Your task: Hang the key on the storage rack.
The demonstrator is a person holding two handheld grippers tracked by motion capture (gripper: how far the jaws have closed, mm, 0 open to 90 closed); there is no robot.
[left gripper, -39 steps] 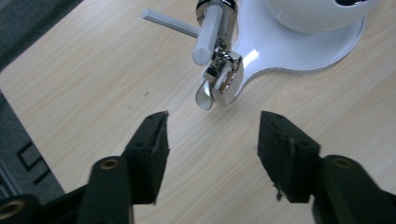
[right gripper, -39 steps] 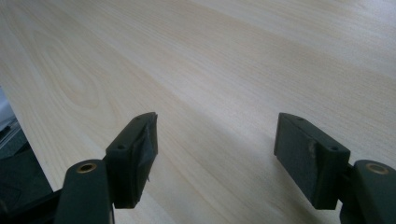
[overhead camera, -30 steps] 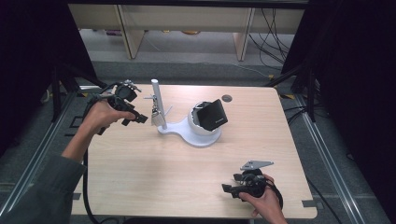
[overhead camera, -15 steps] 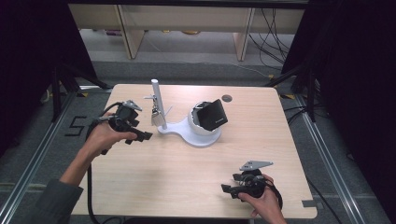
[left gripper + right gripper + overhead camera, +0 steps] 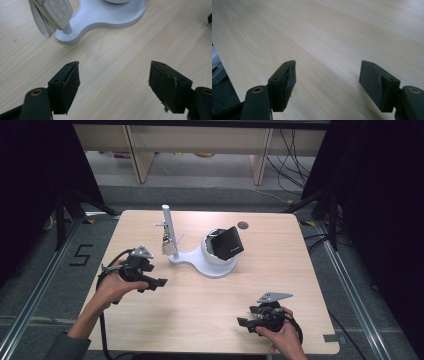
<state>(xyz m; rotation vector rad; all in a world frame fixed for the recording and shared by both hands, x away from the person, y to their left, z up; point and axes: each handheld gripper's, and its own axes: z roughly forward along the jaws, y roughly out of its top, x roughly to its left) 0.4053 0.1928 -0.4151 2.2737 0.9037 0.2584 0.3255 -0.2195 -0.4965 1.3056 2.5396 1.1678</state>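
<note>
Stand: the white stand (image 5: pixel 200 261) sits mid-table on the table (image 5: pixel 200 320), with an upright post (image 5: pixel 167 222) at its left end and a rounded cradle at its right end.
Black device: a dark box (image 5: pixel 227 243) rests tilted in the cradle, apparently already seated there.
Key fob: a pale key fob (image 5: pixel 169 247) hangs on the post, low against the base; in the left gripper view it hangs (image 5: pixel 53 11) just above the stand's foot.
Left gripper: the left gripper (image 5: pixel 159 282) is near the stand's left end, clear of it; its jaws have just been opening and stand wide, nothing between them, bare wood beneath (image 5: pixel 115 75).
Right gripper: the right gripper (image 5: pixel 243 322) rests at the table's near edge, well apart from the stand, jaws spread and empty.
Progress: by the look of it, fob hung and box seated; likely little is left beyond drawing the hands away.
</note>
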